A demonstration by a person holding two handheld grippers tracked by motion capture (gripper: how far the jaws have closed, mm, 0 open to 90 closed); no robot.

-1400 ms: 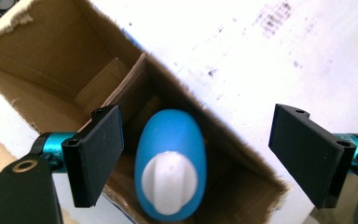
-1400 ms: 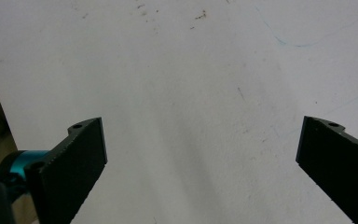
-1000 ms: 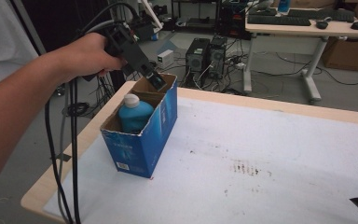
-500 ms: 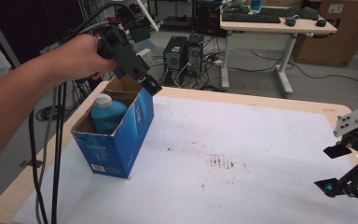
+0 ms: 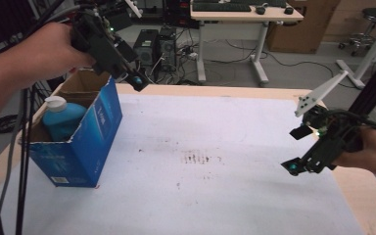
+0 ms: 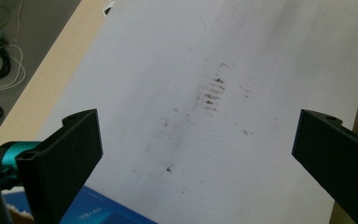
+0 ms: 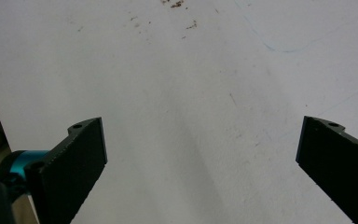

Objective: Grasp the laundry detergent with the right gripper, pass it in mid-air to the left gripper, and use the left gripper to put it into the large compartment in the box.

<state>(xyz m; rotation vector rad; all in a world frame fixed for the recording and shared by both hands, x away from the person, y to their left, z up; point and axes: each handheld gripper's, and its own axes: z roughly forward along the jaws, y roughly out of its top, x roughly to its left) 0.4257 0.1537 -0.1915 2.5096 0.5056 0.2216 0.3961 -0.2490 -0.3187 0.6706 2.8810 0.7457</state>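
White table (image 5: pixel 235 196): both grippers' jaws wide, nothing held.

Black two-jaw left gripper (image 5: pixel 108 46) with teal accents, black trailing cables (image 5: pixel 23 147), matching right gripper (image 5: pixel 318 147) bearing grey three-cornered plate (image 5: pixel 319 93), flat black jaws

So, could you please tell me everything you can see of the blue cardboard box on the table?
The blue cardboard box stands upright near the left edge of the table, on its white covering. Its outside is glossy blue with small pale print and a white label low on the front; the inside and the raised top flaps are plain brown cardboard. The top is open, and a blue bottle with a white cap stands inside. A lower front corner looks slightly scuffed. The left tongs hang open above its far corner, not touching it.
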